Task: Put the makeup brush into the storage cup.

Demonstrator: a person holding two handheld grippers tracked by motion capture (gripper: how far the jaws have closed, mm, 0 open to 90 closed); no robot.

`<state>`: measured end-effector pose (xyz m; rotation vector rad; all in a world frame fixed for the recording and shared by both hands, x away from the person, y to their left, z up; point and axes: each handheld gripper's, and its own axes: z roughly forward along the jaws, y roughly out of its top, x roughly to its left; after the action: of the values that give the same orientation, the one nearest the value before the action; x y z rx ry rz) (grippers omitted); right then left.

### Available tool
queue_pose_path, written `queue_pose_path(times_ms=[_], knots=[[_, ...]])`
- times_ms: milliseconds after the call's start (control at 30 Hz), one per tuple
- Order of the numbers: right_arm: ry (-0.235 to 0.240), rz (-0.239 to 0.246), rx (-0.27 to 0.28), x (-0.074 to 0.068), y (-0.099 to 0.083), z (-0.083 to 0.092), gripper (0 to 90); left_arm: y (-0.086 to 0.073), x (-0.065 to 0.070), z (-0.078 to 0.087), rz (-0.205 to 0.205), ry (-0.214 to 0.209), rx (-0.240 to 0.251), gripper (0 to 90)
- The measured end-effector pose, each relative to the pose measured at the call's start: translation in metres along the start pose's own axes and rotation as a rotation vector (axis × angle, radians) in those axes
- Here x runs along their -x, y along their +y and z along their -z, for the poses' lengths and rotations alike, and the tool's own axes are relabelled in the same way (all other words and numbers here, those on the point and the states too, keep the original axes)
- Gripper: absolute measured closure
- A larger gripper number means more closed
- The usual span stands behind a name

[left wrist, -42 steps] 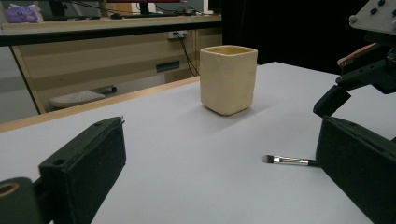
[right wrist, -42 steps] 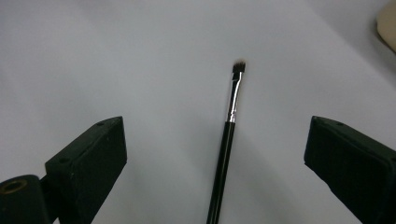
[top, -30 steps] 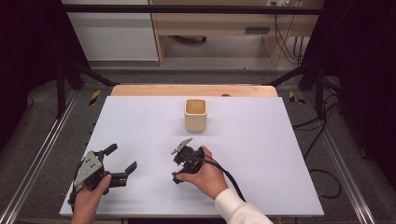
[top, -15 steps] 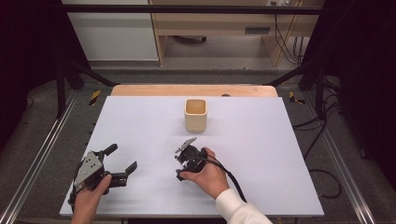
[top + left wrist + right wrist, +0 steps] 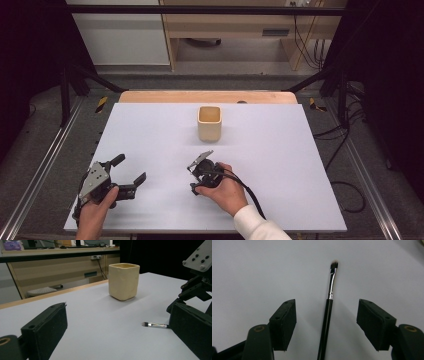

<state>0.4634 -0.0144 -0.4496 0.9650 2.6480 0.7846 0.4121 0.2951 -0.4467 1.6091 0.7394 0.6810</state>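
— Where is the makeup brush [image 5: 329, 302] now?

— It lies flat on the white table [image 5: 280, 165], near the middle of the near half, under the right gripper [image 5: 192, 176]. In the right gripper view the black handle runs between the two jaws, and the metal ferrule and the small bristle tip point away from the gripper. The jaws have just been closing, but the pads do not touch the handle yet; there is a gap on both sides.

— And the left gripper [image 5: 131, 170]?

— It rests at the near left of the table, in the person's left hand [image 5: 95, 212]. Its jaws stand wide apart with nothing between them.

— Is there a container?

— Yes, a cream square cup [image 5: 209, 123] stands upright on the far side of the table, well apart from the brush. I cannot tell what is inside; the part of the inside that I see looks bare.
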Motion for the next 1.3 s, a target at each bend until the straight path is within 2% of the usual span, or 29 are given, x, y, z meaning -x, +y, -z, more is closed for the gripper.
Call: queue_pose_path(times_ms=[200, 267, 367, 533, 1067, 1300], knots=[[-0.002, -0.003, -0.002, -0.0003, -0.0031, -0.0019, 35.9, -0.0001, 0.0007, -0.0006, -0.004, -0.003, -0.005, 1.6], [-0.002, -0.001, -0.003, -0.0009, -0.0044, -0.0024, 41.4, -0.0001, 0.0007, -0.0007, -0.004, -0.003, -0.005, 1.5], [-0.001, -0.005, -0.006, -0.0014, -0.005, -0.0021, 44.1, -0.0001, 0.0006, -0.0005, -0.004, -0.002, -0.004, 1.5], [0.017, -0.019, -0.017, -0.0017, -0.0064, -0.0027, 53.5, -0.0002, 0.0004, -0.0007, -0.003, -0.002, -0.006, 1.6], [0.04, -0.062, -0.035, 0.0011, -0.0056, -0.0025, 66.0, -0.0003, 0.0006, -0.0008, -0.005, -0.004, -0.007, 1.6], [0.032, -0.055, -0.034, 0.0014, -0.0058, -0.0025, 69.6, -0.0003, 0.0012, -0.0013, -0.007, -0.007, -0.008, 1.6]])
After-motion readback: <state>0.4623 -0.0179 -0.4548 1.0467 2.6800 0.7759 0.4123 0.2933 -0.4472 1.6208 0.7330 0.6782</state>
